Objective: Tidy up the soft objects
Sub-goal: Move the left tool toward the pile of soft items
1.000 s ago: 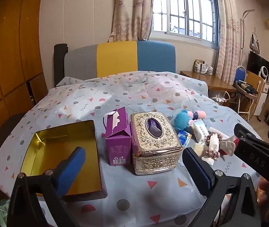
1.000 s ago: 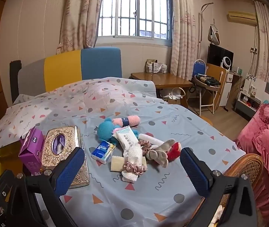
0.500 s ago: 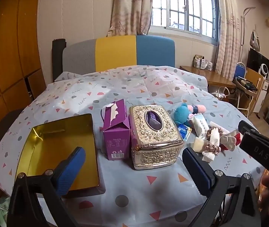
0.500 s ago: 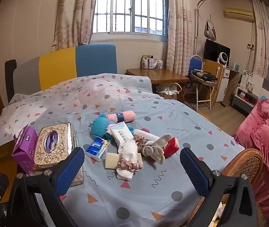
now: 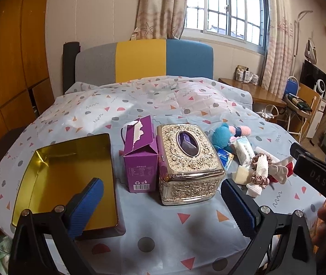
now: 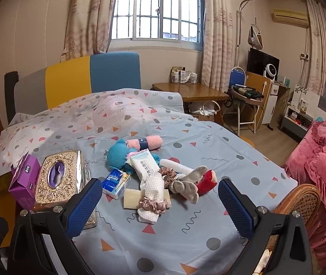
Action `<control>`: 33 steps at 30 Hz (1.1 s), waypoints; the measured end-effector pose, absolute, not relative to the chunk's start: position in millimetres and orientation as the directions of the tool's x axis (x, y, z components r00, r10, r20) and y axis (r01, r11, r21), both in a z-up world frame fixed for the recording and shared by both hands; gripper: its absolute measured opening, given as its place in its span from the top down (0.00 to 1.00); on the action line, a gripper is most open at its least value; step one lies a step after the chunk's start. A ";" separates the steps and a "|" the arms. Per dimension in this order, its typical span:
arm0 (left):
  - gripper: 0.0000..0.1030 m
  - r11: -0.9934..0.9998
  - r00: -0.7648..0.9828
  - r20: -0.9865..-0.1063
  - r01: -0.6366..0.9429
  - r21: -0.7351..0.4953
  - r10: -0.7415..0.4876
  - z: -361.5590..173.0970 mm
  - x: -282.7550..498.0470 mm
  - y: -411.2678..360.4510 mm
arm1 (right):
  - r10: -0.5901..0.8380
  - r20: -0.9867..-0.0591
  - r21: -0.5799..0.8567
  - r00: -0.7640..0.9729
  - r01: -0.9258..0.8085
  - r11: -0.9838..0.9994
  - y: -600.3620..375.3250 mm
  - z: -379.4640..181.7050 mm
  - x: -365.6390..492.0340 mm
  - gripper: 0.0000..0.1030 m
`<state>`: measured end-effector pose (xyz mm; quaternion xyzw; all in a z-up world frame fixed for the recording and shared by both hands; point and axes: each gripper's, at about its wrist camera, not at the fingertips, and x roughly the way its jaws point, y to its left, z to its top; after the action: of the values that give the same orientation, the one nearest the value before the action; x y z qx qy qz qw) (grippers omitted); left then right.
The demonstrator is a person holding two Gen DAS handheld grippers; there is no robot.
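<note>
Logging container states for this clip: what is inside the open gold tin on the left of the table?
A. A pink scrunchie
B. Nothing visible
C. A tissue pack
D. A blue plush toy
B: the gold tin shows only its bare shiny bottom; the soft items lie piled right of the ornate tissue box.

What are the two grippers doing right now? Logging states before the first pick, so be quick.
Left gripper: open, holding nothing.
Right gripper: open, holding nothing.

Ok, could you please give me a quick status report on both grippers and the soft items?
Left gripper open, empty. Right gripper open, empty. Soft pile untouched beside tissue box. Gold tin empty.
</note>
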<state>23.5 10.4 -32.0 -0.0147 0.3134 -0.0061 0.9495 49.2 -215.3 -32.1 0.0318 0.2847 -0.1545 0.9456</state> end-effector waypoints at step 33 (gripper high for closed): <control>0.00 1.000 0.787 -0.617 0.002 -0.014 -0.010 -40.7 27.8 9.3 | -0.235 -0.560 -0.037 0.795 0.260 0.965 -206.8 -49.0 57.4 0.00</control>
<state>27.8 9.3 -40.7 -0.0060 0.3266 -0.0033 0.9452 57.4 -206.8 -49.0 0.0211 0.2926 -0.1308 0.9470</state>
